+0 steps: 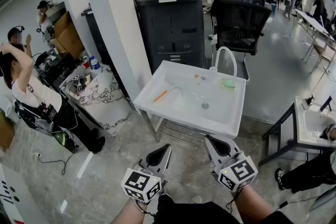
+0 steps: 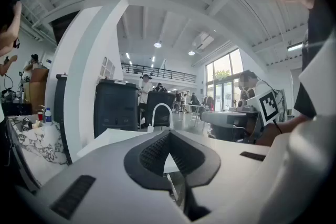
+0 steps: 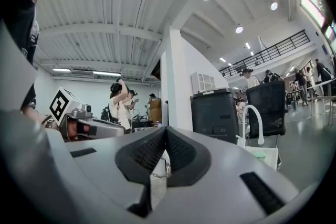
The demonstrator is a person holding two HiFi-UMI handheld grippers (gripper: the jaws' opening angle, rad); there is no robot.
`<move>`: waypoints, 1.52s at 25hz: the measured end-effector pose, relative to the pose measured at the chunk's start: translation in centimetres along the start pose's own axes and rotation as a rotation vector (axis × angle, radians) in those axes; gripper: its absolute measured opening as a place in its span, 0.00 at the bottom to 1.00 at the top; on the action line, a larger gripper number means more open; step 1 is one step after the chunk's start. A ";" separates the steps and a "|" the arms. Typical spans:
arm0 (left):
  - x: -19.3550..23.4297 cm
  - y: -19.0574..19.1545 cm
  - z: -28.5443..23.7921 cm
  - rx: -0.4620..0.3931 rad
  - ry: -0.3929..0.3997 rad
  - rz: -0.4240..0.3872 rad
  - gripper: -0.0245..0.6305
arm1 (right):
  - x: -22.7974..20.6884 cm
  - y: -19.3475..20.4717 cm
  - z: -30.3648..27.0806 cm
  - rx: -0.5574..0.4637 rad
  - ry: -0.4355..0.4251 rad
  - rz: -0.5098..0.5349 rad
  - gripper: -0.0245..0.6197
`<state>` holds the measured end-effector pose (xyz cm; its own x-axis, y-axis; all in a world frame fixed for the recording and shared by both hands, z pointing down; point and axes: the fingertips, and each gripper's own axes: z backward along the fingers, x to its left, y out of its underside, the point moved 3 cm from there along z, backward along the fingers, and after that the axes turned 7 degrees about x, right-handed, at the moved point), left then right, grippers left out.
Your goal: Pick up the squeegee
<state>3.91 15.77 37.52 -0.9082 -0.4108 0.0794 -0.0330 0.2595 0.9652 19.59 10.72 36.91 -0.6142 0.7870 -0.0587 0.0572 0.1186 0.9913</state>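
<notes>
A white sink [image 1: 157, 110] on a metal stand is ahead of me in the head view. In its basin lies an orange-handled tool [image 1: 160, 95], which looks like the squeegee, left of the drain. A green sponge [image 1: 227, 83] rests near the white faucet [image 1: 226, 57]. My left gripper [image 1: 167, 148] and right gripper [image 1: 209, 139] are held low in front of the sink, well short of it, both shut and empty. The left gripper view shows shut jaws [image 2: 169, 134] aimed at the faucet [image 2: 160, 113]. The right gripper [image 3: 166, 129] is shut too, with the faucet [image 3: 253, 115] to its right.
A black copier cabinet [image 1: 170, 23] and a black office chair [image 1: 241, 23] stand behind the sink. A white pillar [image 1: 105, 18] rises at the left, beside a marble-topped table [image 1: 102, 94] and a seated person [image 1: 31, 92]. A second sink [image 1: 312, 123] is at the right.
</notes>
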 end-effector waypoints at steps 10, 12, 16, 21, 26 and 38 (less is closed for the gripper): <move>0.7 0.1 -0.7 0.006 -0.003 0.002 0.06 | -0.5 0.2 -1.0 -0.006 -0.011 -0.017 0.06; 1.0 0.1 -0.7 0.010 -0.002 0.004 0.06 | -0.5 0.2 -1.2 -0.002 -0.009 -0.020 0.06; 1.9 0.2 -0.7 0.016 -0.001 0.005 0.06 | -0.4 0.4 -2.1 0.008 -0.003 -0.023 0.06; 4.1 0.8 -0.6 0.024 0.006 0.020 0.06 | 0.1 0.5 -4.1 0.017 0.003 -0.027 0.06; 6.7 1.2 -0.7 0.033 0.016 0.037 0.06 | 0.7 0.5 -6.7 0.037 0.012 -0.027 0.06; 16.8 0.8 -0.5 0.035 0.042 0.069 0.06 | 3.2 -0.7 -16.3 0.055 0.035 -0.020 0.06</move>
<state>-11.18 8.60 39.81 -0.8908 -0.4268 0.1561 0.0136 0.3183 0.9479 4.75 3.25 37.96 -0.6426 0.7627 -0.0730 0.0874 0.1677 0.9820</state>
